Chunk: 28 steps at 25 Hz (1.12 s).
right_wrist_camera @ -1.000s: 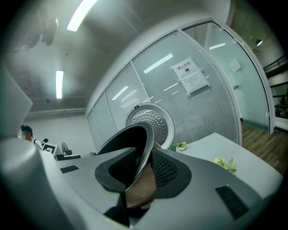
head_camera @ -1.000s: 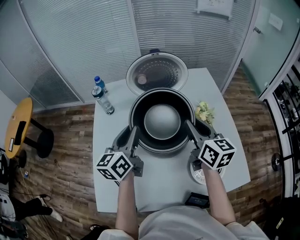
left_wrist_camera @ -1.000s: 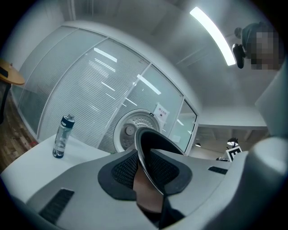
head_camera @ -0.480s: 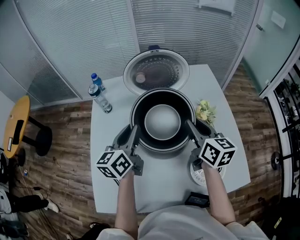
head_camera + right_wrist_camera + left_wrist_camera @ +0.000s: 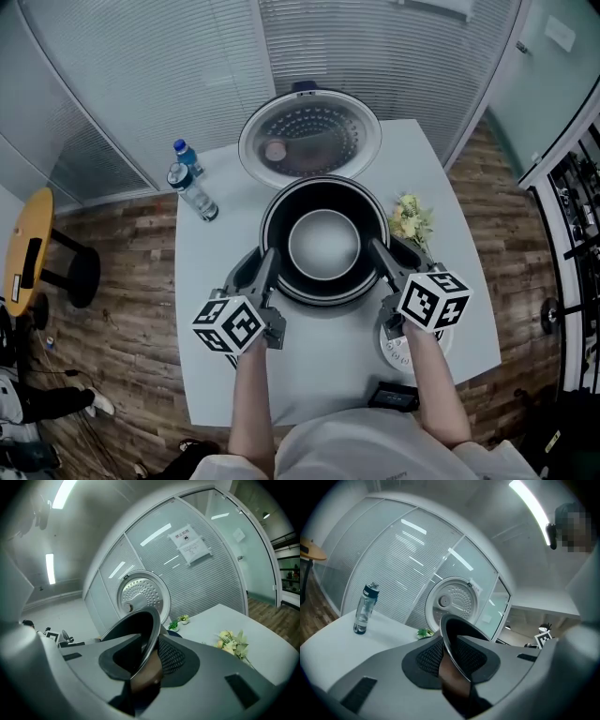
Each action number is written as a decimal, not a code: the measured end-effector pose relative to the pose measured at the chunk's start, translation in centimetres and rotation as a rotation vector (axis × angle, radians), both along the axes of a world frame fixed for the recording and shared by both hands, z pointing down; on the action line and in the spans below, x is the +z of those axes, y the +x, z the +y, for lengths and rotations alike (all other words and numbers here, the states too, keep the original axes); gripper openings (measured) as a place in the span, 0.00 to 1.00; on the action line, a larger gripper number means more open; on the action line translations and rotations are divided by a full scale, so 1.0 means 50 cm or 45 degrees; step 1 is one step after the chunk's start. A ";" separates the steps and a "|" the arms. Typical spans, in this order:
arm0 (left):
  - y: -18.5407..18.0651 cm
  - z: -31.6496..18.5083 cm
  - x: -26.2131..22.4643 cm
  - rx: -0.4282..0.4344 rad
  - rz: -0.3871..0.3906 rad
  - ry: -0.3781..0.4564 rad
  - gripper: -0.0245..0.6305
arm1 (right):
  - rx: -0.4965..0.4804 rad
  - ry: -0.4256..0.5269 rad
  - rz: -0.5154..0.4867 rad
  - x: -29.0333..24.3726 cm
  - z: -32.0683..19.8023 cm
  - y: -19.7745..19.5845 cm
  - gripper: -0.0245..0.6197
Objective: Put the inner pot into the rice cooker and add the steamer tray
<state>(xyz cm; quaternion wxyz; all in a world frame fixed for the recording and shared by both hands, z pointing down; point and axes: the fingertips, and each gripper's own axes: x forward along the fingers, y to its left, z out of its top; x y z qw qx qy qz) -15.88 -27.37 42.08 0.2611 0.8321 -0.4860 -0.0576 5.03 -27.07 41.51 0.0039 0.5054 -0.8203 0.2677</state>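
The black inner pot (image 5: 323, 244) with its grey bottom hangs over the rice cooker body (image 5: 323, 302), whose round lid (image 5: 309, 134) stands open behind it. My left gripper (image 5: 267, 270) is shut on the pot's left rim and my right gripper (image 5: 380, 259) on its right rim. In the left gripper view the pot's rim (image 5: 453, 629) runs between the pads of the left gripper (image 5: 457, 654). The right gripper view shows the same: the pot's rim (image 5: 140, 629) is clamped in the right gripper (image 5: 146, 662). A white round tray-like piece (image 5: 401, 349) lies half hidden under my right hand.
A water bottle (image 5: 190, 190) stands at the table's far left and a small bunch of flowers (image 5: 410, 223) lies right of the cooker. A dark flat object (image 5: 394, 398) sits at the table's (image 5: 216, 375) near edge. A yellow stool (image 5: 28, 262) stands on the floor to the left.
Both grippers have sunk a little with the pot toward the cooker body. The lid and the bottle now sit farther up in the head view. Both grips look unchanged.
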 end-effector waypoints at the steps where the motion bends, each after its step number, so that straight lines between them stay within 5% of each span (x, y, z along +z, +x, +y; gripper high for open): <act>1: 0.000 -0.003 0.004 0.002 -0.003 -0.006 0.18 | 0.000 -0.006 -0.001 0.004 -0.002 0.000 0.22; 28: 0.007 -0.043 0.110 0.029 -0.240 -0.162 0.21 | -0.020 -0.162 0.035 0.104 -0.037 -0.001 0.25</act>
